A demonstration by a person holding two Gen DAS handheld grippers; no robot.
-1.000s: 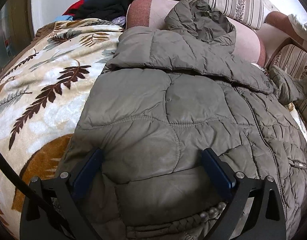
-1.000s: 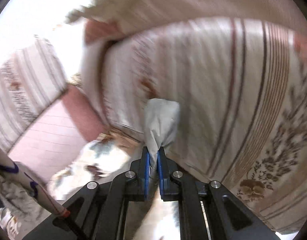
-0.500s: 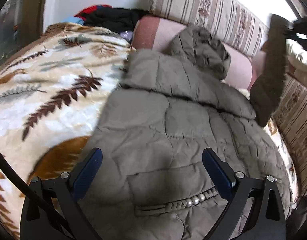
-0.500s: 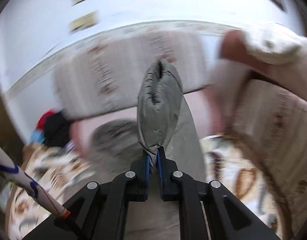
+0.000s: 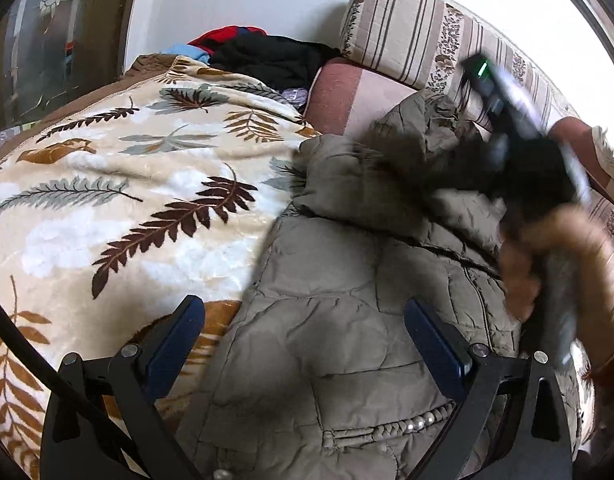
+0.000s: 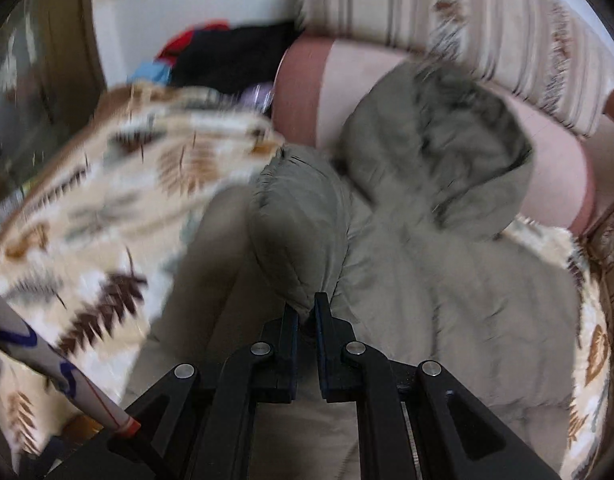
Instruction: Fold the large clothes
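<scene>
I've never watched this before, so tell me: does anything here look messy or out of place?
Only the heap of clothes dumped behind the leaf-print blanket. The jacket is merely mid-fold, its sleeve pinched in the right gripper.

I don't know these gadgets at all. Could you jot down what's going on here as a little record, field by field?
garment: olive-green quilted hooded jacket, spread out flat
surface: cream fleece blanket with brown leaf print
behind: striped beige sofa cushion; heap of black and red clothes
left gripper: open, above the jacket, holding nothing
right gripper: shut on the jacket sleeve, over the jacket body
fold: sleeve not yet laid down
</scene>
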